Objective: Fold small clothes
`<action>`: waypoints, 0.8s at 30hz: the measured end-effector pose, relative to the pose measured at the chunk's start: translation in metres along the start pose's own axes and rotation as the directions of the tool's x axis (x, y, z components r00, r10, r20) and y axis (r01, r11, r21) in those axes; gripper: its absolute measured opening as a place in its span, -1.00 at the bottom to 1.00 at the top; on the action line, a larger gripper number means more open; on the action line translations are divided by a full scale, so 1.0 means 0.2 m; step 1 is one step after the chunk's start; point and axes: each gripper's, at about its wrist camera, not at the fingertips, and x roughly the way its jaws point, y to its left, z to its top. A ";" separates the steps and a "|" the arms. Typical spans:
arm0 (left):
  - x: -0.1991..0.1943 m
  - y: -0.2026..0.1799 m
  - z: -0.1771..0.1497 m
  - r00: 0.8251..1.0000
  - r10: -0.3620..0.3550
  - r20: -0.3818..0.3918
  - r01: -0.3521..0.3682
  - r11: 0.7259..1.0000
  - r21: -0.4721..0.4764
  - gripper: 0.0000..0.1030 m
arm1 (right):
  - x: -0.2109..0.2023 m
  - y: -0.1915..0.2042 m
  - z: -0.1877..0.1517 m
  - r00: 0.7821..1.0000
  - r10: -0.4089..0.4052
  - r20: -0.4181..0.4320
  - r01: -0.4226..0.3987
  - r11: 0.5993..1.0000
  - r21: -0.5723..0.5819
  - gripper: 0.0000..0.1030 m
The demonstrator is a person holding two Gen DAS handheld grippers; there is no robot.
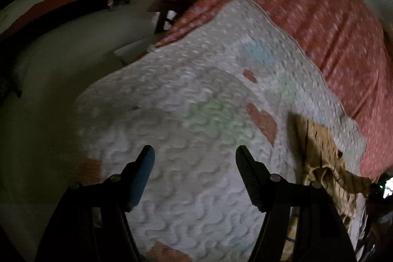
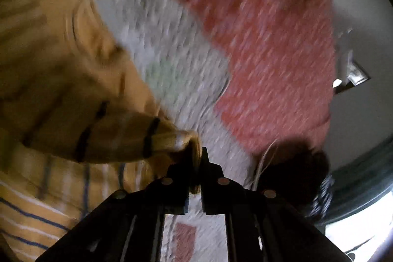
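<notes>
1. The left tool [image 1: 195, 151] hangs over the white quilt [image 1: 186, 129] with its two fingers spread wide and nothing between them; one finger carries a blue pad [image 1: 143, 176], the other a black ribbed pad [image 1: 248, 178].
2. The right tool [image 2: 196, 163] has its fingers drawn close together, pinching a bunched edge of the yellow striped garment [image 2: 73, 90] right at the fingertips.
3. In the right wrist view, the garment spreads away to the left of the pinched fold, yellow cloth with dark bands near the tool and thin blue and white stripes lower down; much of it is blurred.
4. In the left wrist view the same garment [image 1: 326, 163] lies crumpled on the quilt, off to the right of the left tool and apart from it.
5. The quilt is white with a wavy stitched texture and pastel patches, including pink hearts [image 1: 262, 122], and it lies on top of a red patterned bedspread [image 1: 319, 23] on the bed.
6. The quilt [image 2: 172, 46] and bedspread [image 2: 270, 53] also fill the right wrist view beyond the garment.
7. A dark object [image 2: 294, 168] with white cords beside it sits near the right tool, too blurred to identify.
8. Past the bed edge, a wooden stool [image 1: 169, 9] stands on the pale floor [image 1: 61, 60].
</notes>
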 end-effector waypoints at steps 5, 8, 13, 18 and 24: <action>0.04 -0.16 -0.06 1.000 -0.001 -0.025 0.004 0.995 0.096 0.31 | 0.10 0.02 -0.20 0.998 0.059 -0.025 -0.059 0.998 0.011 0.14; 0.08 -0.24 -0.11 0.998 -0.005 -0.061 0.014 0.987 0.157 0.31 | 0.10 -0.08 -0.30 0.989 0.148 -0.008 -0.146 0.980 0.134 0.14; 0.11 -0.55 -0.09 0.986 -0.081 -0.144 0.115 0.962 0.246 0.31 | 0.03 -0.27 -0.42 0.927 0.345 0.150 -0.375 0.816 0.440 0.14; 0.22 -1.07 -0.10 0.986 -0.085 -0.143 0.141 0.883 0.448 0.31 | 0.06 -0.30 -0.39 0.775 0.537 0.333 -0.618 0.536 0.575 0.14; 0.45 -1.50 -0.27 0.998 0.048 -0.048 0.002 0.680 0.733 0.31 | 0.09 -0.16 -0.30 0.728 0.591 0.346 -0.672 0.515 0.532 0.14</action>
